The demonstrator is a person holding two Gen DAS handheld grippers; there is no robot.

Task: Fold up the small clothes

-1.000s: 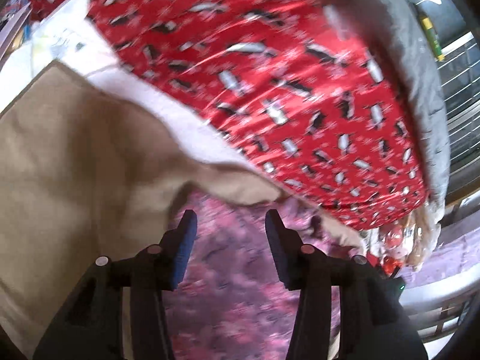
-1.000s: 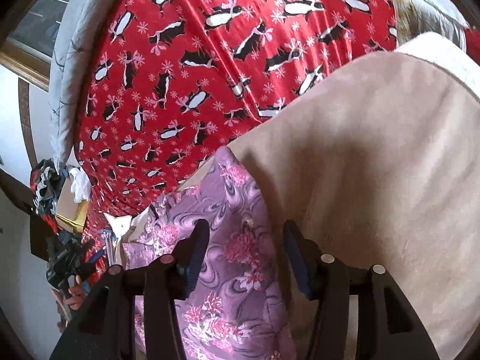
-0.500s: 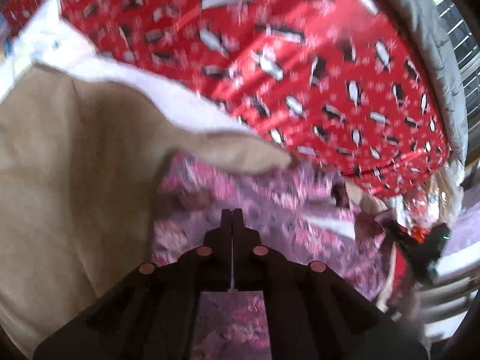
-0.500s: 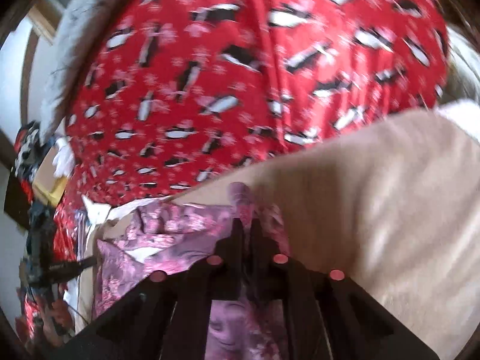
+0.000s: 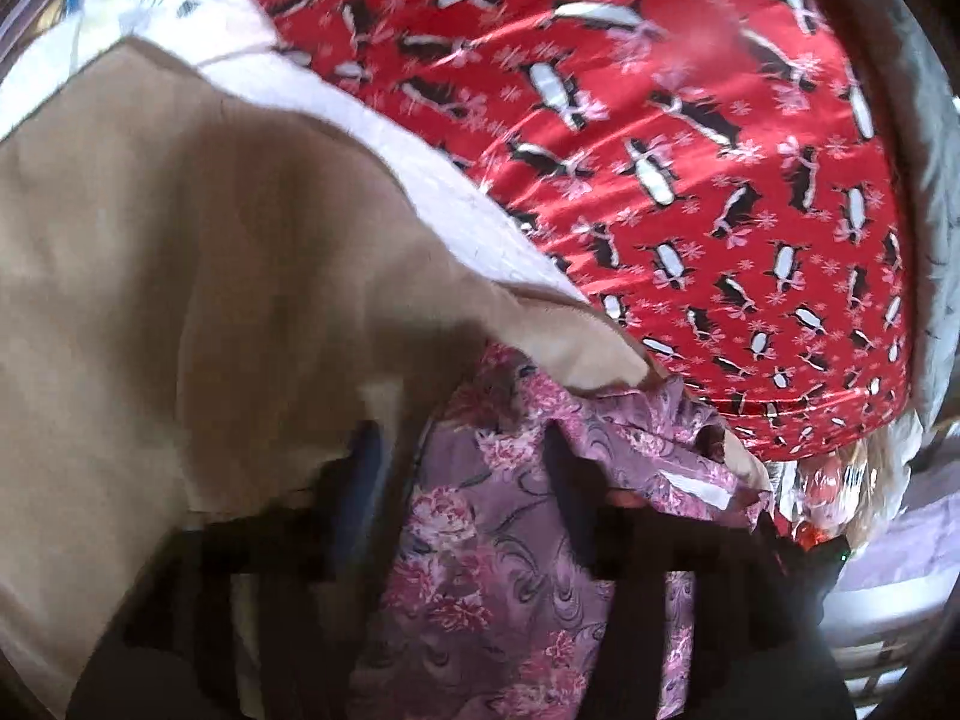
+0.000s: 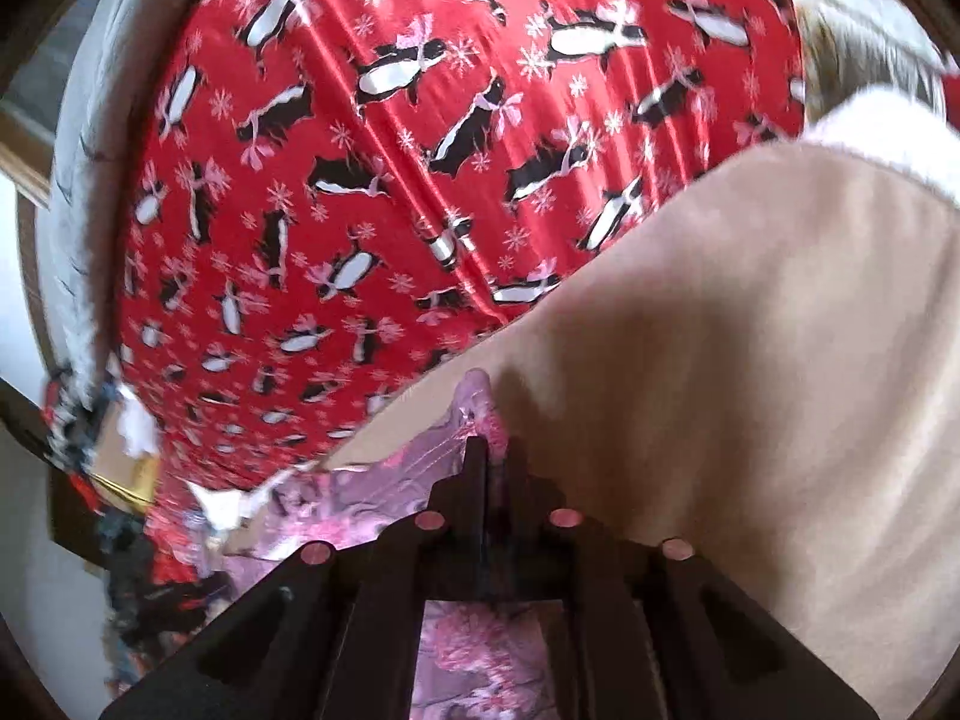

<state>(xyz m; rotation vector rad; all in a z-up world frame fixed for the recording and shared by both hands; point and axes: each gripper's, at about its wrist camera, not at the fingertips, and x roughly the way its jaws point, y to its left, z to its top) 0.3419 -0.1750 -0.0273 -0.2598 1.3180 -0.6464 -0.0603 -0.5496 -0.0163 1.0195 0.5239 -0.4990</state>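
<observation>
The fold looks barely begun, judging by how the purple floral garment (image 5: 492, 546) lies: it is rumpled and bunched over the tan blanket (image 5: 180, 300), with no neat crease or squared edge to be seen, so lifting, laying flat and doubling over all seem left to do. The left gripper (image 5: 468, 492) is opening, its blurred fingers (image 5: 366, 468) standing apart with the floral cloth spread between and below them; the pads do not appear to press on it, so that side reads as released. The right gripper (image 6: 489, 468) is clenched on a pinched-up peak of the same garment (image 6: 480, 408), which rises just ahead of its fingertips while more of the cloth trails off to the left and under the fingers; the reading hints its jaws are starting to ease open. Beyond both pairs of fingers lies the red penguin-print fabric (image 6: 390, 180), well clear of the garment being handled.
</observation>
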